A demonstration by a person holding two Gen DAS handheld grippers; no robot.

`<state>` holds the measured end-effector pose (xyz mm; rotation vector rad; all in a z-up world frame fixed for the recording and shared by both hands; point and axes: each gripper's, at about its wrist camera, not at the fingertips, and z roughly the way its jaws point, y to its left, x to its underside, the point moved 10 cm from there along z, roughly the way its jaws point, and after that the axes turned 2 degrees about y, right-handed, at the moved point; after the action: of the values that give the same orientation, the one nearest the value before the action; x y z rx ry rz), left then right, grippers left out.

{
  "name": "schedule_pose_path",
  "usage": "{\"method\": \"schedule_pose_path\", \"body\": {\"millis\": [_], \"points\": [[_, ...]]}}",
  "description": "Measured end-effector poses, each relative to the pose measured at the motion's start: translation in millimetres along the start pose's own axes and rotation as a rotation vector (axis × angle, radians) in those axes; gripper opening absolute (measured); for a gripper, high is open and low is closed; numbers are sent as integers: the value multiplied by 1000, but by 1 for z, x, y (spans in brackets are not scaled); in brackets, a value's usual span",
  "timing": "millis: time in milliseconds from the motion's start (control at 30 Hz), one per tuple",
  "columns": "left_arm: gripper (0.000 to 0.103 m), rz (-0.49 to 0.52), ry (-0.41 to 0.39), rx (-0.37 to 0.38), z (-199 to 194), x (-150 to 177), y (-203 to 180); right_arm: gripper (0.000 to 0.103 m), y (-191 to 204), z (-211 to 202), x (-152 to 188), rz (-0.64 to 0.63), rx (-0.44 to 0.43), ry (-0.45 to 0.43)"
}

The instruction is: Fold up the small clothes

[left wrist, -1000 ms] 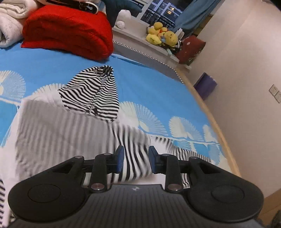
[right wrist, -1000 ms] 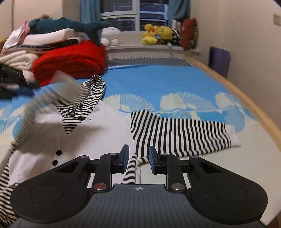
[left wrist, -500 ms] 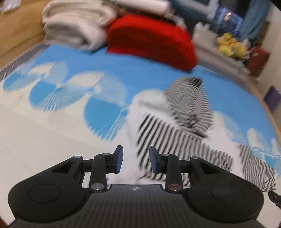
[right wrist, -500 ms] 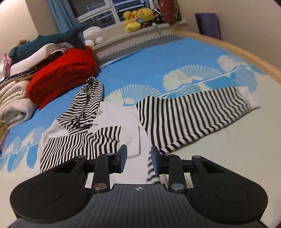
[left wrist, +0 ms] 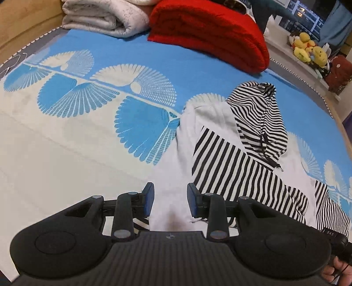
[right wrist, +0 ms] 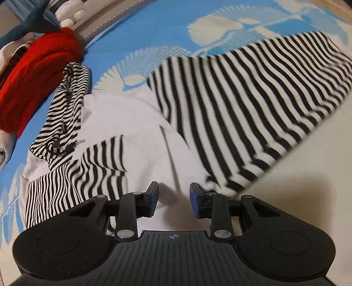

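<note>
Bed (left wrist: 55, 154): blue and cream fan-print cover; carries all items below.

Hooded top (left wrist: 220, 132), white body with black-and-white striped hood and sleeves: lies spread near the middle of the bed. One striped sleeve (left wrist: 242, 173) is folded across the white body; one second ago it was in the air, blurred. The other striped sleeve (right wrist: 253, 105) lies spread out toward the bed's right edge, blurred in the right wrist view. Hood (right wrist: 66, 105) points toward the head of the bed, its drawcords lying on the fabric.

Red folded blanket (left wrist: 209, 28): at the head of the bed, well apart from the top. Pale folded quilt (left wrist: 105, 17) beside it, shown by the left wrist view only.

Yellow plush toys (left wrist: 308, 48): on the window ledge, left wrist view only.

Left claw (left wrist: 169, 199): jaws apart, gripping nothing, over the white hem; half a second ago it faced the same spot with more blur.

Right claw (right wrist: 174, 199): jaws apart, gripping nothing, low over the white body, closer than half a second ago.

Lettering: "DAS" on a black part at the left wrist view's right edge.
</note>
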<state>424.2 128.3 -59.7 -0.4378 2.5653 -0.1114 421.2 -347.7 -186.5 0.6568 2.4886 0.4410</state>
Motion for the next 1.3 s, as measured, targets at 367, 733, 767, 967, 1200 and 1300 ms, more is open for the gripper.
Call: {"method": "schedule_pose_path", "body": {"millis": [367, 733, 767, 967, 1200, 1300], "points": [[36, 33, 62, 27, 23, 16, -28, 1, 0, -30, -30, -120, 115, -147], [37, 158, 123, -14, 66, 40, -55, 5, 3, 9, 5, -202, 77, 36], [37, 164, 167, -44, 79, 49, -51, 5, 1, 6, 3, -173, 59, 21], [37, 115, 282, -105, 107, 73, -34, 32, -12, -3, 4, -219, 111, 22], [42, 146, 178, -4, 69, 51, -82, 37, -45, -61, -58, -104, 100, -225], [49, 195, 151, 48, 57, 49, -104, 37, -83, -67, -75, -19, 135, -250]]}}
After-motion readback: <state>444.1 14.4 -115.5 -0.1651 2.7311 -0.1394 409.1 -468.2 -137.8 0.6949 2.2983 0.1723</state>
